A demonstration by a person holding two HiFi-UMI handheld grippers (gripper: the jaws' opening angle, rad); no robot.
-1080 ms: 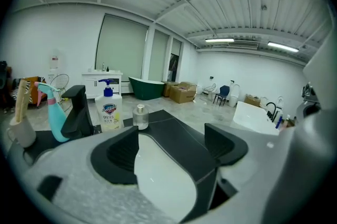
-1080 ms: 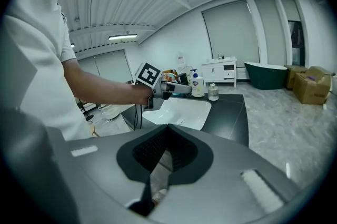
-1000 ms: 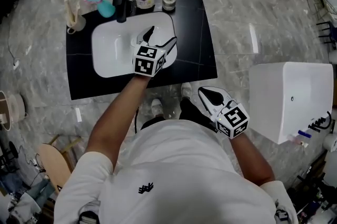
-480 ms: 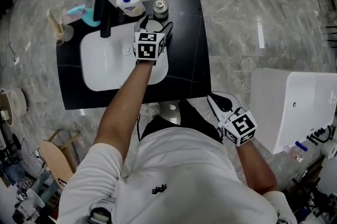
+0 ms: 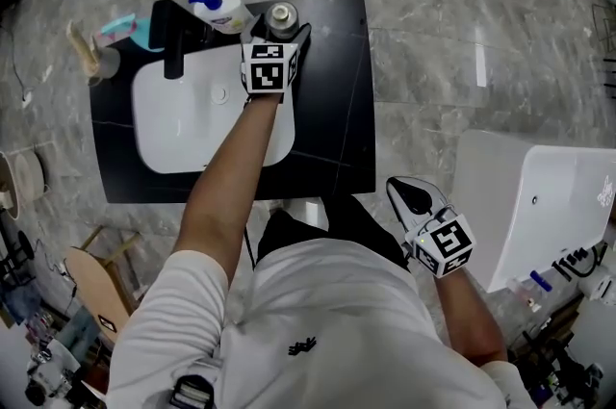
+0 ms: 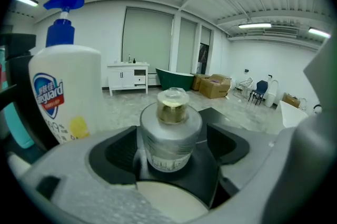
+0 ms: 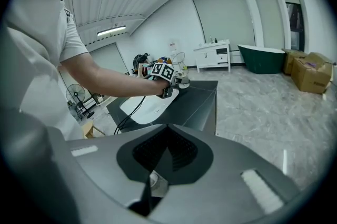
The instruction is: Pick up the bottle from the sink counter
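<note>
A small silver bottle (image 5: 280, 13) with a clear cap stands at the back edge of the black sink counter (image 5: 332, 109). My left gripper (image 5: 282, 31) reaches across the white basin (image 5: 178, 123) to it. In the left gripper view the bottle (image 6: 169, 136) stands upright between the two jaws of the left gripper (image 6: 176, 167), with a gap on each side. Those jaws are opening and their pads do not press on it. My right gripper (image 5: 409, 195) hangs low by the person's hip, off the counter. In its own view the right gripper (image 7: 157, 165) has its jaws together, holding nothing.
A white soap pump bottle (image 5: 219, 8) with a blue head stands just left of the silver bottle, close in the left gripper view (image 6: 66, 91). A black faucet (image 5: 173, 37), a teal bottle (image 5: 135, 30) and a cup (image 5: 96, 61) line the counter's back left. A white cabinet (image 5: 539, 205) stands at the right.
My left gripper has moved from over the basin to the back of the counter, up to the silver bottle. The right gripper stayed low by the hip.
</note>
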